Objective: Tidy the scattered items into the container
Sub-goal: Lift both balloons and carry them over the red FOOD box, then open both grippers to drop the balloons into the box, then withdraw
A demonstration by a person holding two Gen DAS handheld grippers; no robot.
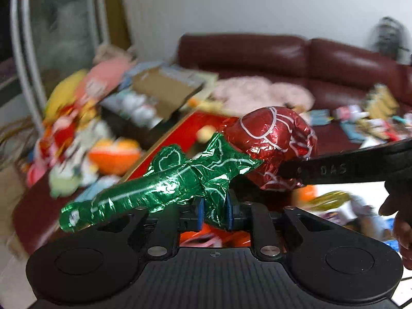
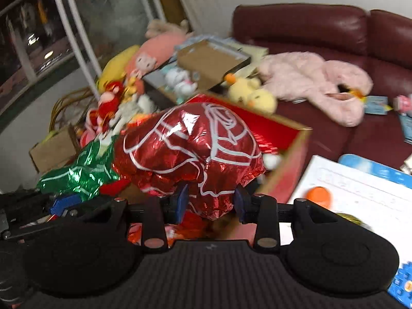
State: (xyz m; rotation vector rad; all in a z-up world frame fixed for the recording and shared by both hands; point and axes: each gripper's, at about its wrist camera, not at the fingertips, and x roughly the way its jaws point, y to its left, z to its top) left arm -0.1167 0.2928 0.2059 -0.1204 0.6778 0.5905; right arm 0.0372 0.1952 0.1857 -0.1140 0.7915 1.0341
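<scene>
1. Foil rose (image 1: 164, 182) is up in the air between my two tongs, lying across the left view, its green stem end poking out to the left.
2. Far left, a heap of plush toys (image 2: 152, 51) sits blurred against the glass door (image 2: 108, 13).
3. My left tongs (image 1: 215, 209) are set narrow, the blue pads (image 1: 200, 212) right up against a crumpled green leaf of the rose, pinching it from both sides.
4. Moving right along the stem, the red bloom (image 1: 273, 139) bulges up, white outline petals all over it.
5. My right tongs (image 2: 209, 203) stand wider, with the bottom of that bloom filling the gap and both pads touching the foil, so I'm gripping it there too.
6. In the left view one black finger of the right tongs (image 1: 334, 170) lies across the bloom's lower edge, and my hand (image 1: 401, 231) shows at the frame edge.
7. Straight beyond the rose is the red box (image 2: 291, 159), open at the top, with the bloom hanging in front of it and above its near side.
8. Behind the box, a yellow duck plush (image 2: 249, 92) sits on the dark red sofa (image 2: 309, 25), just beside a pink fluffy garment (image 2: 309, 82).
9. Right of the box, an orange ball (image 2: 318, 196) rests on a white board (image 2: 360, 188).
</scene>
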